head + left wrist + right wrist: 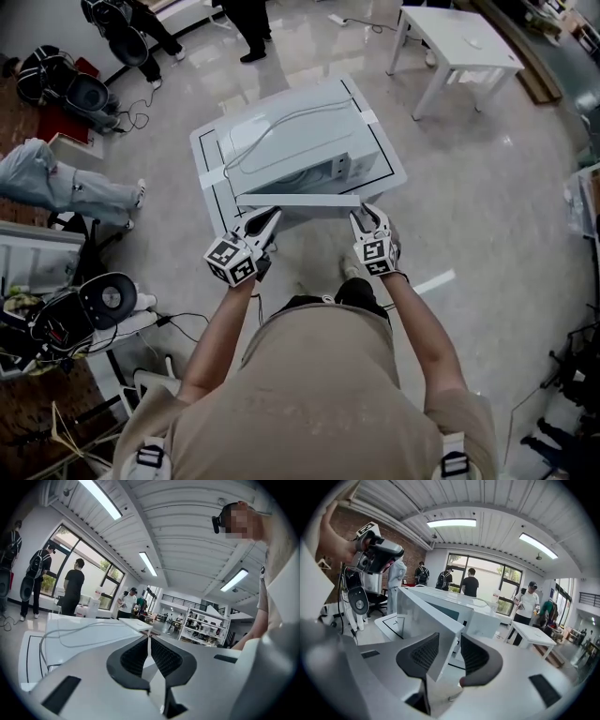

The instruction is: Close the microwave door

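**Right fingers** (476,656): parted to a moderate gap and astride the free end of the door (417,616). The door's upper corner stands between the two pads. The pad on the outer face lies close along the panel, though whether it touches is hard to judge from this angle. The pad on the inner side stands clear of the panel, with a gap showing.

**Left fingers** (136,658): drawn together, with only a thin pale sliver between the pads and nothing gripped.

**Right gripper** (366,216): in the head view its tips meet the right-hand end of the door.

**Left gripper** (273,216): its tips point at the door's outer face near the left, hinged end. They lie just beside the door, on the person's side.

**Door**: white and partly open. From above it appears as a narrow bar a little in front of the microwave (300,141). The right gripper view shows the dark cavity behind it.

**Microwave**: white, standing on a low white surface (211,178) marked with black lines. A pale cable (281,120) is looped across its top.

**Surroundings**: a grey glossy floor (487,206). A smaller white surface (459,42) stands well apart at the upper right. People (248,23) stand beyond the microwave, and a black chair (103,300) is at the left.
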A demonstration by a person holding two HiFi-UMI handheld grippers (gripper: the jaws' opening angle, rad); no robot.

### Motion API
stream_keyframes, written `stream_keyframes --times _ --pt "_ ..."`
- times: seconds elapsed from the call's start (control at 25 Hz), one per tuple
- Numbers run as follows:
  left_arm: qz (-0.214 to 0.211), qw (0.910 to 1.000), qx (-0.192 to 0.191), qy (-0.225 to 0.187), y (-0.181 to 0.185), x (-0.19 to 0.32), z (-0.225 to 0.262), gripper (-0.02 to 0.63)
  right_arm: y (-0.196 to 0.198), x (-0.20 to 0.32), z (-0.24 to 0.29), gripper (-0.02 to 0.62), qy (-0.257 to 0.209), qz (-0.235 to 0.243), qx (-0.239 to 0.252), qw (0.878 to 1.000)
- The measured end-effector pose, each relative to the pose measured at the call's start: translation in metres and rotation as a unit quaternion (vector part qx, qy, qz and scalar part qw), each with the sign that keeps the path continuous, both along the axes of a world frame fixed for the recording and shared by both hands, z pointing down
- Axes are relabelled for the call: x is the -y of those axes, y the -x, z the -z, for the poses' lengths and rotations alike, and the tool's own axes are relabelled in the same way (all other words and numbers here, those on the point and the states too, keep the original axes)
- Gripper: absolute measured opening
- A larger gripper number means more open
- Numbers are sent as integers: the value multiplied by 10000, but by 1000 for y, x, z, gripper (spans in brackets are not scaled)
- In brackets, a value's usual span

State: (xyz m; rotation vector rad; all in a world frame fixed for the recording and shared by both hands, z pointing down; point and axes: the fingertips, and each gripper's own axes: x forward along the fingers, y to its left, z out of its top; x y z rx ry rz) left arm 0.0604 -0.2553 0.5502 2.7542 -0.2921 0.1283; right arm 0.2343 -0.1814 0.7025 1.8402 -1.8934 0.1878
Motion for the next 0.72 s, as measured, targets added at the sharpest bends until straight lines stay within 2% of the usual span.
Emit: stream_keyframes --times 0.08,0.2,0.72 --pt "133 9999 14 -8 -8 5 0 8 -6 11 2 153 -56 171 -263 9995" --pt "353 9994 61 7 -15 13 -3 8 -13 28 6 167 -157 384 -521 9978" --pt "1216 9925 148 -7 -28 30 -9 8 -40 80 17 173 -425 1094 -1052 9875"
